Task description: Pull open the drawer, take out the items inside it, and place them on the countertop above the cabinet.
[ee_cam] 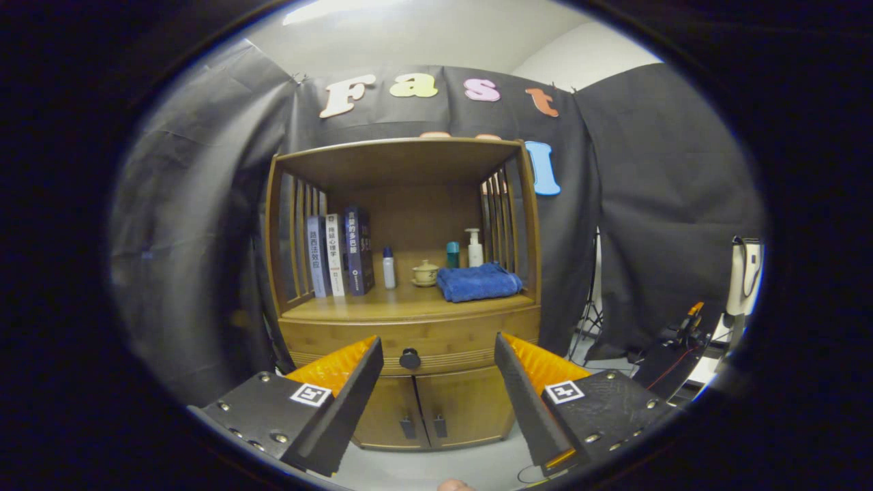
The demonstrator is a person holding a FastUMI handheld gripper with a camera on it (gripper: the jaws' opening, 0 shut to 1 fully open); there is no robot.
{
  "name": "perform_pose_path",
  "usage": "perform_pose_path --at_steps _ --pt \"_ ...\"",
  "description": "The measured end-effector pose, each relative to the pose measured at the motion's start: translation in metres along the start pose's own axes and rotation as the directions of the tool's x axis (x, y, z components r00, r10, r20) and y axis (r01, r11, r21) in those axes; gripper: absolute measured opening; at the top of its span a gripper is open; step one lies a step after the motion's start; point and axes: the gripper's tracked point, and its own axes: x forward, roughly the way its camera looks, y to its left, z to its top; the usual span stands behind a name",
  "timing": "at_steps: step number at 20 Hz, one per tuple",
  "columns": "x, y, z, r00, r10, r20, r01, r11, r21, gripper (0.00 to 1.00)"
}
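Observation:
A wooden cabinet [409, 327] stands ahead against the black cloth wall. Its drawer [450, 341] is closed, with a dark round knob [410, 359] at its middle. My gripper [436, 358] is open, some way short of the cabinet, and the knob shows between the two fingers, a little nearer the left one. Nothing is held. The countertop [382, 307] above the drawer carries a folded blue towel [477, 281], three upright books [341, 254], a small white bottle [389, 267], a little lidded cup [425, 273], a teal bottle [453, 254] and a pump bottle [475, 248]. The drawer's contents are hidden.
Two closed doors with small handles [423, 426] sit below the drawer. Slatted sides and a top panel [402, 146] frame the countertop. To the right stand light stands and gear [682, 341] on the floor. A pale floor [443, 467] lies in front of the cabinet.

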Motion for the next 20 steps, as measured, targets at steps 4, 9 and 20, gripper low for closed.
perform_pose_path --at_steps 4,9,20 --pt "0.003 -0.002 -0.001 1.0 -0.004 0.005 0.004 1.0 0.009 0.98" --pt "0.019 0.001 -0.015 1.0 0.003 -0.016 -0.003 1.0 0.007 0.98" --pt "0.137 0.028 -0.093 0.989 0.072 -0.129 -0.07 0.997 0.021 0.99"
